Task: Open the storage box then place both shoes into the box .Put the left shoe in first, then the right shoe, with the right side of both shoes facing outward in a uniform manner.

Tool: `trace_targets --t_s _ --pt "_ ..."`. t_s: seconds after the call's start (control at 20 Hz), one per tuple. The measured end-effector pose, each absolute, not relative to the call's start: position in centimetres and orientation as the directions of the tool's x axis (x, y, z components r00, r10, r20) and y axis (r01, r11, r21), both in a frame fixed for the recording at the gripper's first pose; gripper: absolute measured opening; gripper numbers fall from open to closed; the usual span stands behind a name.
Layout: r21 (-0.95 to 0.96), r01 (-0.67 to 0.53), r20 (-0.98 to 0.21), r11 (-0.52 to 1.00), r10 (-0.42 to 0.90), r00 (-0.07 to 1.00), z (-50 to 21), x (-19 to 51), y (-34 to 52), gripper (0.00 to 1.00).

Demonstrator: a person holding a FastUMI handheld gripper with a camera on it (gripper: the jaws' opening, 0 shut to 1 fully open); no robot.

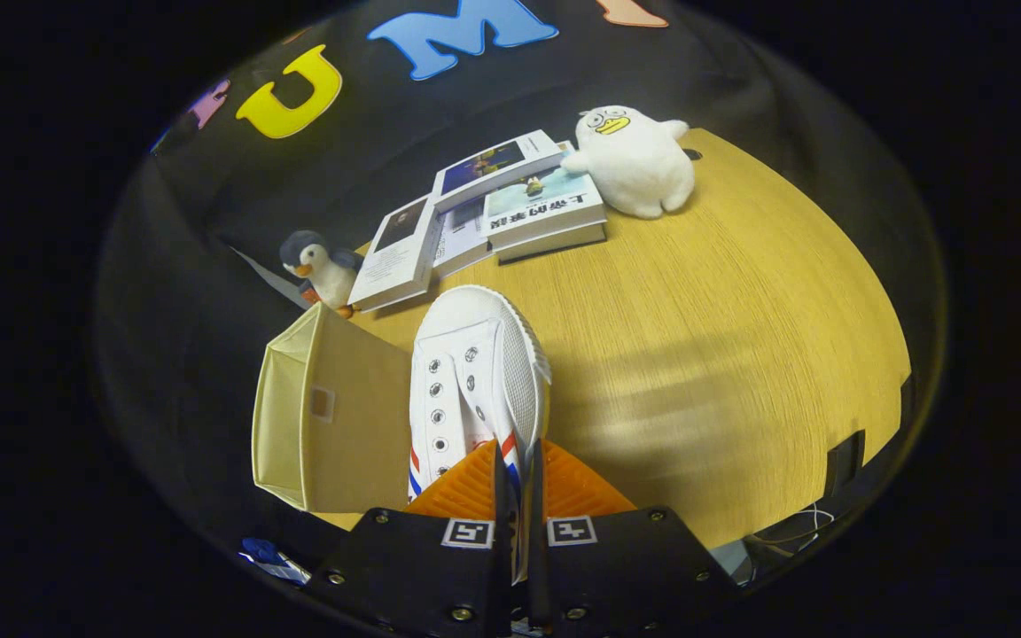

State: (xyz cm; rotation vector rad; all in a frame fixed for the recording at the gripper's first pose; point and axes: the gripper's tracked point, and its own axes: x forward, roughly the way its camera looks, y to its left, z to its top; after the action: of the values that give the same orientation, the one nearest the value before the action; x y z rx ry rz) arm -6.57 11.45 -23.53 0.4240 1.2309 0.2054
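**Shoe in the grip, box waiting alongside**

Wooden tabletop (741,337) fills the middle and right of the frame, with black booth cloth behind it. At the bottom centre, the gripper (519,478) has its two fingers drawn close together on the rear side wall of a white shoe (475,372); both appear to press on that thin edge, so the shoe reads as clamped and carried. It points away from the fingers, toe toward the upper centre, its eyelets and a red-and-blue stripe facing left. Whether it is lifted off the table or resting on it I cannot tell.

Just left of the shoe, in the lower left, sits the cream fabric storage box (324,416). Its mouth seems to face left, away from the shoe, but I cannot tell if it is open, nor see anything inside it. Which shoe this is cannot be read with certainty, so my judgement is only that one shoe is in hand and not yet in the box. What remains is getting it in with its right side outward, and handling the other shoe.

Beyond the shoe's toe lies a spread of books (484,221), upper centre. A small penguin toy (320,266) stands at their left end, close to the box's far corner, and a white duck plush (635,159) sits at their right end. None lies between shoe and box, though the penguin crowds that corner
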Motion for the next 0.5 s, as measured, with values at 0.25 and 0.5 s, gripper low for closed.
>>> trace_targets --t_s 0.25,0.5 --pt "0.433 0.030 -0.851 0.901 0.398 0.342 -21.3 -5.2 15.8 0.08" --pt "0.450 -0.016 -0.833 0.893 0.426 0.354 -19.3 -3.8 20.4 0.08"
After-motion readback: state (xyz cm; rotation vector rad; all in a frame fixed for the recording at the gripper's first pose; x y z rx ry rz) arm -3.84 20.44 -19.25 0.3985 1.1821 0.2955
